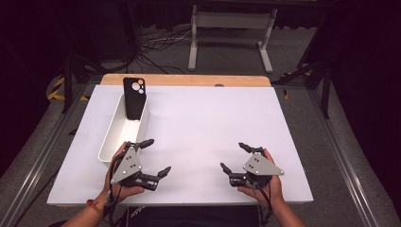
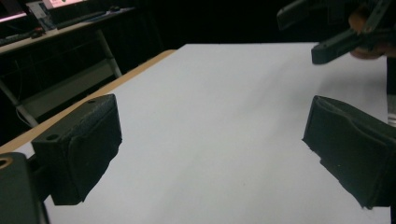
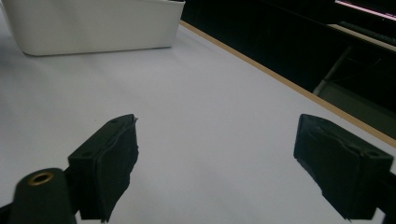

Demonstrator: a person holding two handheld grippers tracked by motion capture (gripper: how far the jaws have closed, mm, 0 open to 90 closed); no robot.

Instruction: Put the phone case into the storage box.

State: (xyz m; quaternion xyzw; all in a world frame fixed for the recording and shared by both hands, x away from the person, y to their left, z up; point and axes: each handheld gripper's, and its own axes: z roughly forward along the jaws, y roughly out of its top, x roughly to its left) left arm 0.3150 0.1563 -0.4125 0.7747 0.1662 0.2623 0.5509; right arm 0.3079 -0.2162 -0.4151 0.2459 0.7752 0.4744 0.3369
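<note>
Dark floor, cables and a white frame stand lie beyond the table, whose top is covered by a white sheet (image 1: 213,127) with a strip of bare wood along the far edge. Near the left edge of the sheet sits a long white bin (image 1: 124,130), running from the near-left toward the far-left corner; its only visible content is a black phone case (image 1: 134,97), standing on end at the far end of the bin and leaning against the wall there, camera cutouts uppermost. The rest of the bin looks bare. The left gripper (image 1: 155,157) rests low at the near edge, just beside the bin's near end, jaws spread wide and holding nothing; the left gripper view shows open sheet between its pads (image 2: 77,149). The right gripper (image 1: 235,156) sits toward the near-right corner, likewise wide open with nothing in it, and its own view shows the bin (image 3: 93,23) ahead across the sheet. The case is likely light, thin and somewhat flexible, with a smooth back that could slip, so a firm pinch across its upper edge, clear of the cutouts, seems best, lifting straight up so it does not drag the light bin along.
</note>
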